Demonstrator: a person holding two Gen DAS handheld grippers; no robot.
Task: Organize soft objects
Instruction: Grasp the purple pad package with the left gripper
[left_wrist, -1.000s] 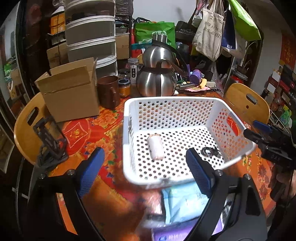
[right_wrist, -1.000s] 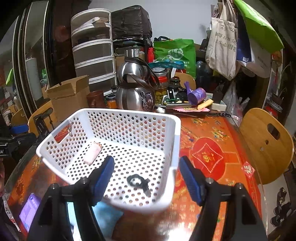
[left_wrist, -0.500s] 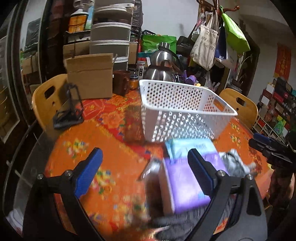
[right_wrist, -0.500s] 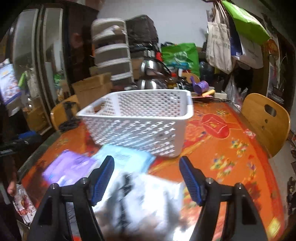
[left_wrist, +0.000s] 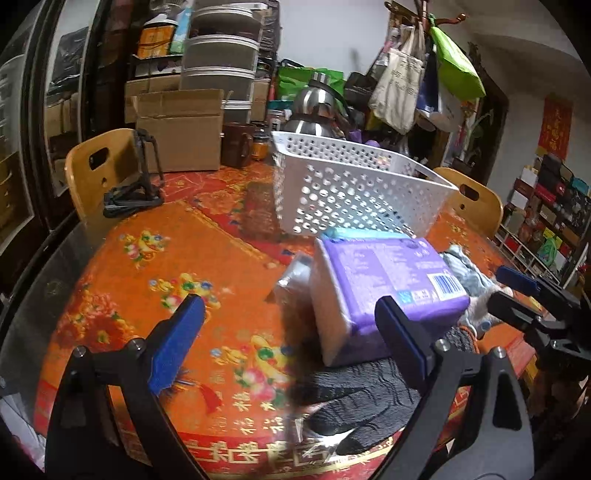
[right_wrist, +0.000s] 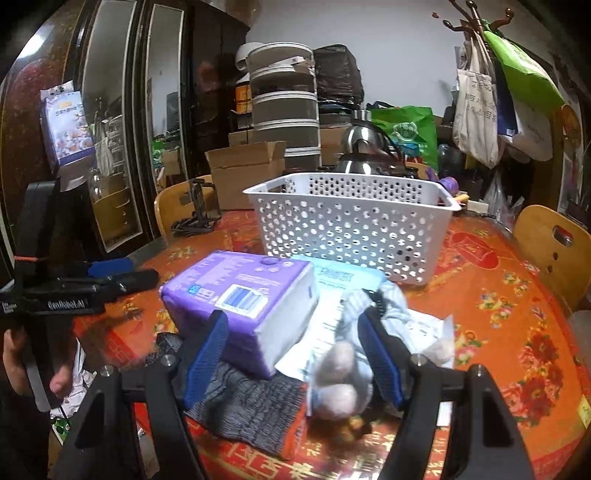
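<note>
A white perforated basket (left_wrist: 354, 192) stands on the orange tablecloth; it also shows in the right wrist view (right_wrist: 351, 225). In front of it lies a pile: a purple soft pack (left_wrist: 384, 284) (right_wrist: 240, 291), a light blue pack (right_wrist: 343, 277) under it, a dark grey knitted cloth (left_wrist: 365, 398) (right_wrist: 243, 402) and a pale blue-grey soft item (right_wrist: 354, 343). My left gripper (left_wrist: 291, 343) is open, low over the table beside the purple pack. My right gripper (right_wrist: 295, 354) is open, its fingers on either side of the pale soft item and the purple pack's corner.
Behind the basket stand a steel kettle (left_wrist: 314, 110), a brown mug (left_wrist: 236, 144) and a cardboard box (left_wrist: 181, 133). Wooden chairs (left_wrist: 99, 173) (right_wrist: 554, 251) flank the table. A black stand (left_wrist: 136, 184) lies at the left. Bags hang at the back right.
Both grippers have pulled back and dropped low: the basket, seen from above a second ago, is now farther off and side-on. The pile of soft items has come between the fingers.
</note>
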